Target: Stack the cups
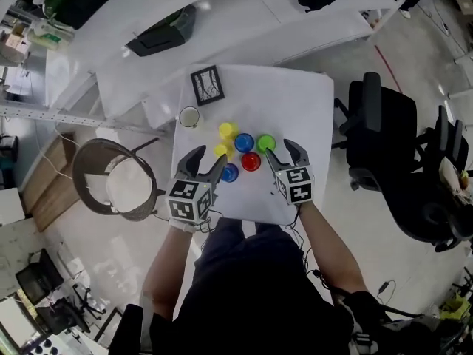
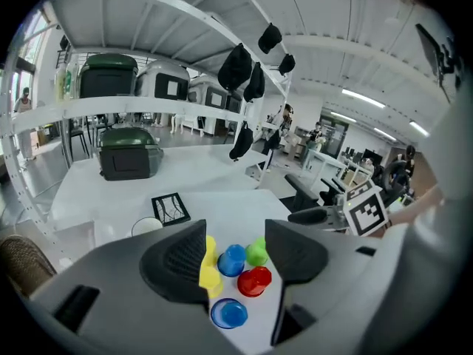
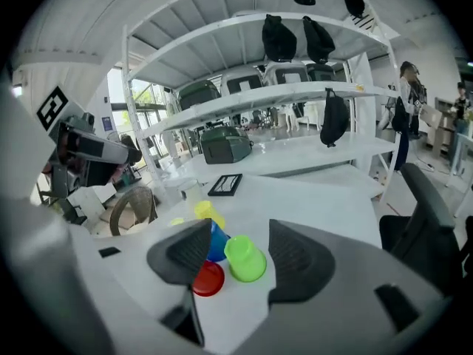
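Several small cups stand close together on the white table (image 1: pixel 295 95): two yellow (image 1: pixel 228 130) (image 1: pixel 220 151), two blue (image 1: pixel 244 142) (image 1: pixel 229 172), one green (image 1: pixel 266 143) and one red (image 1: pixel 251 161). My left gripper (image 1: pixel 208 159) hovers open at the near left of the group, beside the nearer blue cup (image 2: pixel 229 313). My right gripper (image 1: pixel 281 152) is open at the near right, with the green cup (image 3: pixel 245 258) just ahead between its jaw lines and the red cup (image 3: pixel 208 278) to its left. Neither gripper touches a cup.
A white cup (image 1: pixel 190 116) and a black-framed square (image 1: pixel 207 84) sit at the table's far left. A wicker basket (image 1: pixel 114 180) stands on the floor to the left, and black office chairs (image 1: pixel 384 135) to the right. White shelving (image 1: pixel 222 21) runs behind the table.
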Available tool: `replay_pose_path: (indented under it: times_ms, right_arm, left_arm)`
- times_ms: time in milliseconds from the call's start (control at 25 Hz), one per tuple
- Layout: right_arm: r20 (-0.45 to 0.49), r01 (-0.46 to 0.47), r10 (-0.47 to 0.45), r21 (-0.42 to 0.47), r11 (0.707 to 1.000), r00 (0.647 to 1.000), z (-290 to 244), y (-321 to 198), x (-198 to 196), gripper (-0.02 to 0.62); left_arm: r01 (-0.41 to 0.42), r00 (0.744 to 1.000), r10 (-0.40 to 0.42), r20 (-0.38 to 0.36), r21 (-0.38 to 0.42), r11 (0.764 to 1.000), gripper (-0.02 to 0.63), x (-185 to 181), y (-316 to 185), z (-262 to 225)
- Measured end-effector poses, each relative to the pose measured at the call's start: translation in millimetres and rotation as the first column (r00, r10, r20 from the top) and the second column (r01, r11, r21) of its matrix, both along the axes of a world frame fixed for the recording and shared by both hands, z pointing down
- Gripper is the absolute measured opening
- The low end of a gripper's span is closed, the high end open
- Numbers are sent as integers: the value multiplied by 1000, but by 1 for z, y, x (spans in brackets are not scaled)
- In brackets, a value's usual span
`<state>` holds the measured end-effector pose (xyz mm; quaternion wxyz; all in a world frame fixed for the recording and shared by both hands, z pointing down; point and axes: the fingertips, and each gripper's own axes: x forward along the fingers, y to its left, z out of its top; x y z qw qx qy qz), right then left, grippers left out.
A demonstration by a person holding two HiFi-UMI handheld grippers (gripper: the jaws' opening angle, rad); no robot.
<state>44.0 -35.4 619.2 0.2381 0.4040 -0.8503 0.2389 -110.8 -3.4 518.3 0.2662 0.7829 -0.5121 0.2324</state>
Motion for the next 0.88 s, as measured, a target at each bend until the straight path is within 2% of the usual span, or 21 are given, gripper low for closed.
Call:
replay_pose_path:
  times_ms: [280, 440, 560, 680, 880]
  right_arm:
    - [-113, 5, -10, -49, 999, 994, 56, -3, -22, 255]
    - [-177, 1, -20, -110, 994, 984, 90, -2, -30, 268]
    - [-206, -6, -16, -105, 994, 979, 102, -12, -29, 227]
    - [-212, -48, 33, -68, 997, 977, 95, -33, -18, 223]
    - [-233, -166, 159, -13, 986, 959, 87, -85, 31, 224]
  left_arm:
    - [-121, 992, 119, -41, -60, 991, 245, 1, -18, 38]
    - [-165, 985, 159, -67, -98, 981, 245, -6, -18, 55]
    - [-178, 983, 169, -75, -120, 977, 245, -16, -21, 65]
    - [-181, 982, 173, -72, -140, 973, 245, -25, -26, 73]
    - [-182, 982, 172, -76, -144, 973, 245, -32, -35, 73]
